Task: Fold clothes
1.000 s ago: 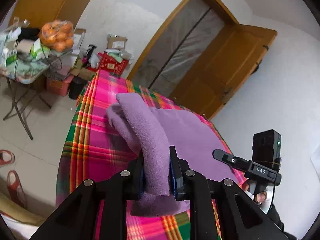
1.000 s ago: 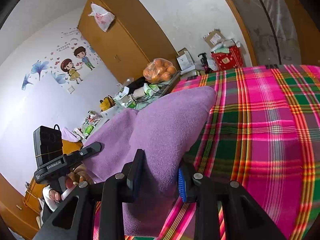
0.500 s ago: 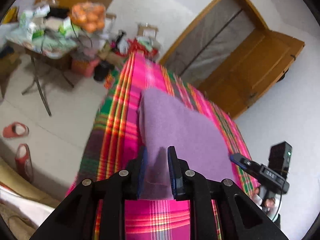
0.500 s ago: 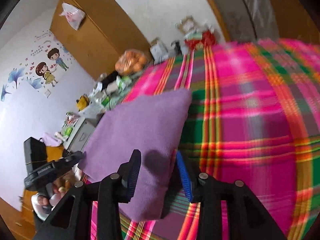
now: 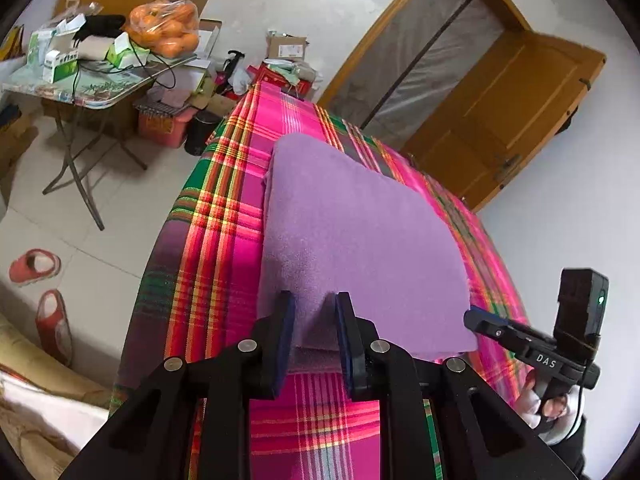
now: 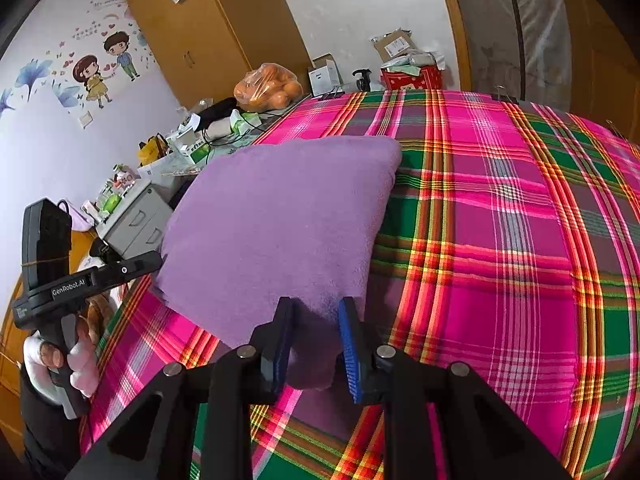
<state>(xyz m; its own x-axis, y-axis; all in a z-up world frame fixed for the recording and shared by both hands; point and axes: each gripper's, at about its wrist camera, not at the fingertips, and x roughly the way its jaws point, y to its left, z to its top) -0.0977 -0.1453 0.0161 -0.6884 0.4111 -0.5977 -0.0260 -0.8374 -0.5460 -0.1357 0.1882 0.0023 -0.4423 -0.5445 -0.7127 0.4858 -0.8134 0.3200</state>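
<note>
A purple cloth (image 5: pixel 360 232) (image 6: pixel 280 220) lies folded into a flat rectangle on the pink-and-green plaid cover (image 5: pixel 216 240) (image 6: pixel 500 240). My left gripper (image 5: pixel 314 304) is shut on the cloth's near edge by its left corner, and fabric fills the gap between the pads. My right gripper (image 6: pixel 316 308) sits at the near right corner. Its jaws are closing, with that corner pinched between the blue pads. Both grippers point down at the near edge, side by side. A gloved hand (image 6: pixel 76 364) holds the left tool at the right wrist view's left edge.
A folding table (image 5: pixel 92 92) with a bag of oranges (image 5: pixel 166 34) and boxes stands left of the plaid surface. Red slippers (image 5: pixel 36 268) lie on the tiled floor. A wooden door (image 5: pixel 500 120) and a wardrobe (image 6: pixel 208 32) stand behind.
The cloth hung draped from both raised grippers. Both have come down, and it now lies flat, folded over itself. The right jaws widened, then narrowed on the corner.
</note>
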